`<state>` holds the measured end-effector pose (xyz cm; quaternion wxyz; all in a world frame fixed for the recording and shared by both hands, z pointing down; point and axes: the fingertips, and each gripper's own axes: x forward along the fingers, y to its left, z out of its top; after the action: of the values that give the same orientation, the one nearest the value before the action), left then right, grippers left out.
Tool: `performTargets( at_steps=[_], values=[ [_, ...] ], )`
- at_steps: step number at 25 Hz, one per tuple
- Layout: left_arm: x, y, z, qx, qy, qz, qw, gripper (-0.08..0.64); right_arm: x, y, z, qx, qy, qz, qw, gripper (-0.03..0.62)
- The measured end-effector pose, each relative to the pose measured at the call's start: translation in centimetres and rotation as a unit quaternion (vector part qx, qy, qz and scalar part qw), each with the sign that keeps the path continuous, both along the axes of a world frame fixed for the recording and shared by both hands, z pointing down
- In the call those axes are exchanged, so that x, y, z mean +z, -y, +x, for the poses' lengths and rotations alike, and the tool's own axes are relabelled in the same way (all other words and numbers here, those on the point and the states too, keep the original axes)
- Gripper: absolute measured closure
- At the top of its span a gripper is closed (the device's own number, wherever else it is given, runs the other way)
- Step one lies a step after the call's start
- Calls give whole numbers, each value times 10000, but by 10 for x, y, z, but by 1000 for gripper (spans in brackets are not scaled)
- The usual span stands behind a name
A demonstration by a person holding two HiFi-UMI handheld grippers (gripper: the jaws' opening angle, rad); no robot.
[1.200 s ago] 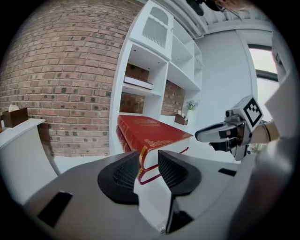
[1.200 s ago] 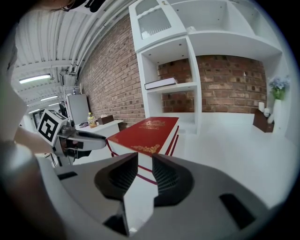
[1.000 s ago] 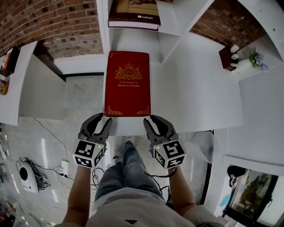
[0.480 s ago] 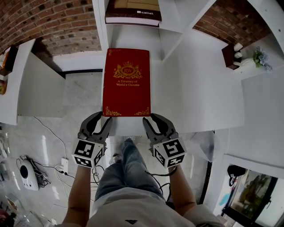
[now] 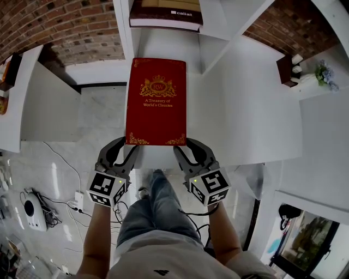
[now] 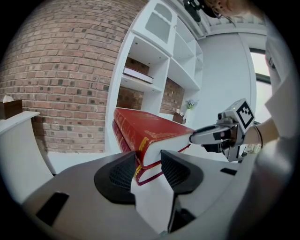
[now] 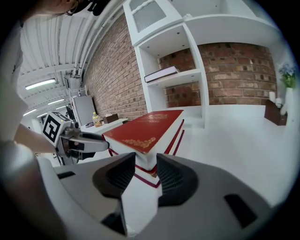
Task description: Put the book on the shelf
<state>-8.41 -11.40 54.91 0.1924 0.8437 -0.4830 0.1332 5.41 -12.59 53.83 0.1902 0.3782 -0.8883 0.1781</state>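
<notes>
The book (image 5: 156,101) is a thick red hardback with a matte cloth-like cover, gold crest and gold corner scrollwork. It lies flat on the smooth white ledge (image 5: 240,109) of the shelf unit, spine to the left, and the glossy ledge mirrors its red edges. In the gripper views its white page block shows as a square-cut slab.

The left gripper (image 5: 124,146) stands at the book's near left corner and the right gripper (image 5: 187,146) at its near right corner. Both have dark ribbed pads on grey moulded jaws. The jaws of each have just been opening and now stand released, with a book corner between them.

The book's left edge runs close to the ledge's left edge, and beyond that the polished pale floor (image 5: 65,174) lies below. To the right, the ledge is bare and wide as far as a small dark box (image 5: 284,70). Ahead, the book's far edge lies at the mouth of a narrow white compartment. One level up, a brown book (image 5: 166,13) lies flat. Rough brick wall (image 5: 65,27) backs the unit.
</notes>
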Motion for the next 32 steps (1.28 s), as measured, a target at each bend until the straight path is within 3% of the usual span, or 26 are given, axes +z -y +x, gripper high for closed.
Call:
performTargets(
  at_steps=[18, 32],
  values=[
    [1, 3, 5, 227, -122, 24, 9997, 371, 3, 3, -6, -378, 0, 53, 9993, 425],
    [-13, 1, 5, 15, 62, 219, 9997, 390, -11, 3, -1, -170, -114, 323, 9993, 456]
  ],
)
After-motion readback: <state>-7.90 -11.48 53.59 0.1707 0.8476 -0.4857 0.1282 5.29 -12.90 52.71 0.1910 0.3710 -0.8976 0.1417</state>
